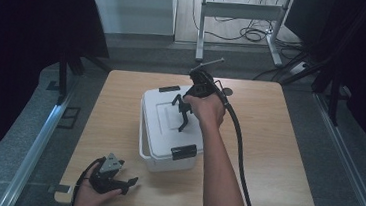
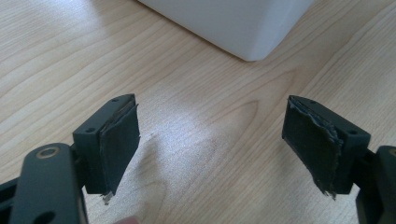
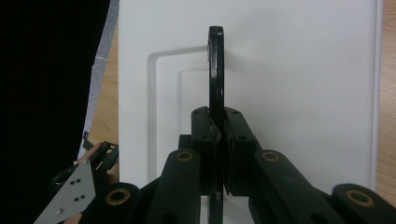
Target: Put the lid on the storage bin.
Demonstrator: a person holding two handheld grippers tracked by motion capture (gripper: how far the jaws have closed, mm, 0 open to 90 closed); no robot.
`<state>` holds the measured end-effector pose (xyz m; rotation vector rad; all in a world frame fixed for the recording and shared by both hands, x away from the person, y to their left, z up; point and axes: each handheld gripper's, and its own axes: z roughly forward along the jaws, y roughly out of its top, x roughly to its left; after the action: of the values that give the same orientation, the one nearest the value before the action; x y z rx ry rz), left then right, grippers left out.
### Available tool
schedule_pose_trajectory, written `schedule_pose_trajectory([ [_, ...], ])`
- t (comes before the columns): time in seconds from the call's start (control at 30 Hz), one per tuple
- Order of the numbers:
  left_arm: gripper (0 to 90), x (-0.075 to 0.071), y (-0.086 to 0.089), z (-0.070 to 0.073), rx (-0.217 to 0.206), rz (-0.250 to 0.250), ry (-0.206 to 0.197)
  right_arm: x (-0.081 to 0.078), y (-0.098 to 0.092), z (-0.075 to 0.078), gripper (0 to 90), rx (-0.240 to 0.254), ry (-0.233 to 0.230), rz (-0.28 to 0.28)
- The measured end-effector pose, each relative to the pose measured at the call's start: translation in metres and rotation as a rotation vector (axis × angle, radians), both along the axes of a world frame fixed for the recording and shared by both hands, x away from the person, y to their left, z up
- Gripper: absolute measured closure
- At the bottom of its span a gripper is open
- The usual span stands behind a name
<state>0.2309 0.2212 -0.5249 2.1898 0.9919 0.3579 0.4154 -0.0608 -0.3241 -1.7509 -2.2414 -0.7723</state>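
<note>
A white lidded box [image 1: 161, 131] stands in the middle of the wooden table [image 1: 276, 156]. A thin black handle [image 1: 182, 114] stands upright on its lid [image 3: 303, 93]. My right gripper [image 1: 186, 114] comes down from above, shut on this handle [image 3: 215, 60], with the pads pressed on both its sides [image 3: 218, 126]. My left gripper [image 1: 128, 184] rests near the table's front left corner, apart from the box. Its jaws [image 2: 212, 149] stand open over bare wood, with a box corner [image 2: 233, 23] ahead of them.
Black latches sit at the lid's far end [image 1: 169, 88] and near end [image 1: 183, 152]. The right gripper's cable [image 1: 240, 143] trails across the table toward the front edge. Beyond the table stand a metal desk frame [image 1: 239, 10] and floor cables [image 1: 252, 35].
</note>
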Motion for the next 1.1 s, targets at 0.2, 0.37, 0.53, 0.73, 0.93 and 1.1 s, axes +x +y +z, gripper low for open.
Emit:
schedule_pose_trajectory([
  [0.2, 19.1, 0.000, 0.000, 0.001, -0.006, -0.004, -0.002, -0.002, 0.005, 0.002, 85.3, 0.019, 0.001, -0.021],
  [0.37, 19.1, 0.000, 0.001, 0.001, -0.008, -0.005, -0.002, -0.002, 0.010, 0.002, 85.3, 0.031, 0.006, -0.031],
  [0.53, 19.1, 0.001, 0.000, 0.000, -0.005, -0.006, 0.000, -0.001, 0.013, -0.001, 85.3, 0.037, 0.007, -0.049],
  [0.73, 19.1, 0.000, -0.001, 0.000, -0.002, -0.012, 0.000, -0.001, 0.015, -0.006, 85.4, 0.062, 0.014, -0.087],
  [0.93, 19.1, 0.001, 0.000, 0.000, -0.003, -0.012, 0.000, 0.000, 0.014, -0.014, 85.4, 0.076, 0.028, -0.102],
  [1.1, 19.1, 0.001, 0.000, 0.000, 0.000, -0.011, 0.001, 0.001, 0.013, -0.025, 85.4, 0.079, 0.036, -0.108],
])
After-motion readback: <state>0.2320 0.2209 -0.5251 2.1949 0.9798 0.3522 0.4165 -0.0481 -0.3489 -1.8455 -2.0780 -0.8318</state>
